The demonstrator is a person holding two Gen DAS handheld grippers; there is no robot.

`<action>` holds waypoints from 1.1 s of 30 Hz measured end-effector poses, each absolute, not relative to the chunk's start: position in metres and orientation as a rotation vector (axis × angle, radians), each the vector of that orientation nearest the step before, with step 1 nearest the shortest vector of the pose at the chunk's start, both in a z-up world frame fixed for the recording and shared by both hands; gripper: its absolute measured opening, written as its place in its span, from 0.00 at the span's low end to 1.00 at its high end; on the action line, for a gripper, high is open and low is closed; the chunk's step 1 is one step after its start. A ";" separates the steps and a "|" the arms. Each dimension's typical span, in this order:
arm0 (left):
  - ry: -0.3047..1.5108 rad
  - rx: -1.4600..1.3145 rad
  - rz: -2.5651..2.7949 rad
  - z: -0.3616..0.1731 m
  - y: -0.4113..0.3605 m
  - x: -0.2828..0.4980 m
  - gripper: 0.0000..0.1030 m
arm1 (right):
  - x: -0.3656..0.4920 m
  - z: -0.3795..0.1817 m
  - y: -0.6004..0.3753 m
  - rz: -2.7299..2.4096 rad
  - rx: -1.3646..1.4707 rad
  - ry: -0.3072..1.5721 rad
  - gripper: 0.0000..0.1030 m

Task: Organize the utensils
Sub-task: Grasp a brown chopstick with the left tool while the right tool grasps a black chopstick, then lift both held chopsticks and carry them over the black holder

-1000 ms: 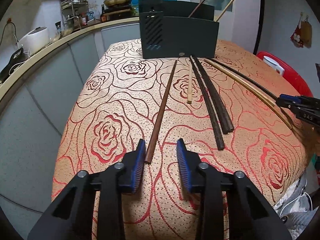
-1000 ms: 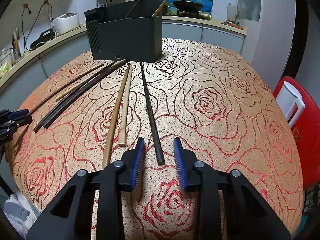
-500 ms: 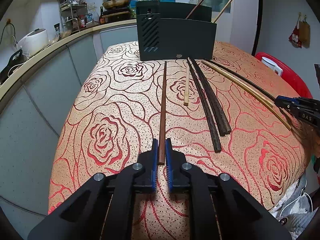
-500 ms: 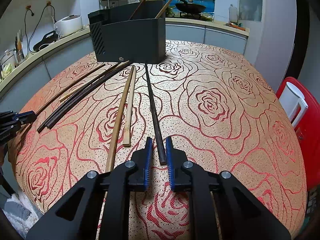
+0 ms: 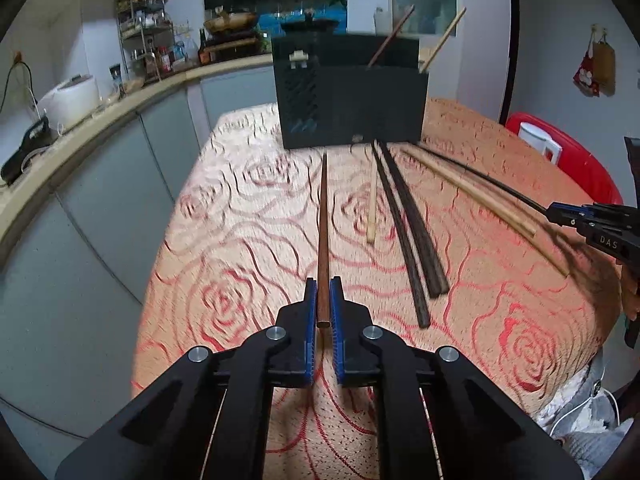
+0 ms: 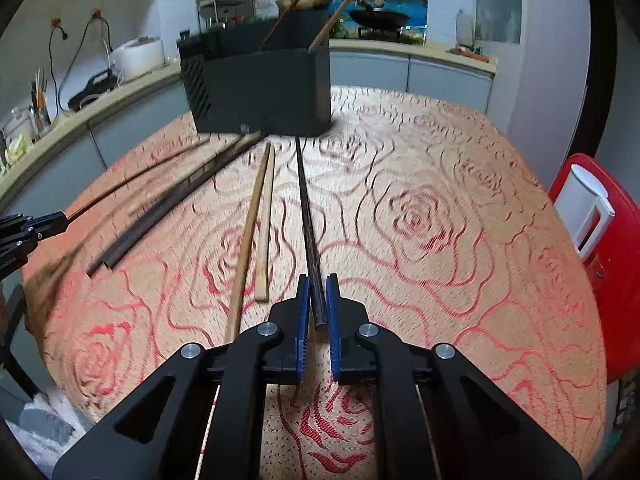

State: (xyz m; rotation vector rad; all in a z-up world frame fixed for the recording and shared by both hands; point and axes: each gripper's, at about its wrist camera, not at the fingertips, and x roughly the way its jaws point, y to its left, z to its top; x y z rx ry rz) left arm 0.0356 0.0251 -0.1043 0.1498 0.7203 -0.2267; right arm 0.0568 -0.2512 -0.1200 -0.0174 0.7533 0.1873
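My left gripper (image 5: pixel 323 300) is shut on the near end of a reddish-brown chopstick (image 5: pixel 323 216) that points at the black utensil holder (image 5: pixel 352 96). My right gripper (image 6: pixel 318 300) is shut on the near end of a black chopstick (image 6: pixel 306 204) that points at the same holder (image 6: pixel 260 92). Both chopsticks look lifted off the rose-patterned tablecloth (image 5: pixel 240 240). Two chopsticks stand in the holder. Each gripper shows at the edge of the other's view, the right one (image 5: pixel 560 214) and the left one (image 6: pixel 60 220).
Loose chopsticks lie on the cloth: a short pale one (image 5: pixel 373 208), two dark ones (image 5: pixel 408 224), long pale ones (image 6: pixel 256 224). A red bin with a white lid (image 6: pixel 592 216) stands right of the table. A kitchen counter (image 5: pixel 80 136) runs along the left.
Both grippers closed on their chopsticks, then rose and moved toward the holder with them. The background is motion-blurred now.
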 end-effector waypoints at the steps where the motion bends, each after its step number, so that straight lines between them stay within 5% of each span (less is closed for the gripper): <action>1: 0.704 0.153 -0.225 -0.097 0.026 0.035 0.06 | 0.055 -0.113 -0.253 0.191 -0.008 0.736 0.09; 15: 0.471 0.189 -0.200 0.005 0.031 0.032 0.06 | 0.058 -0.015 -0.278 0.219 0.076 0.514 0.08; 33: 0.430 0.153 -0.275 0.064 0.022 0.082 0.06 | 0.098 0.065 -0.281 0.252 0.091 0.412 0.08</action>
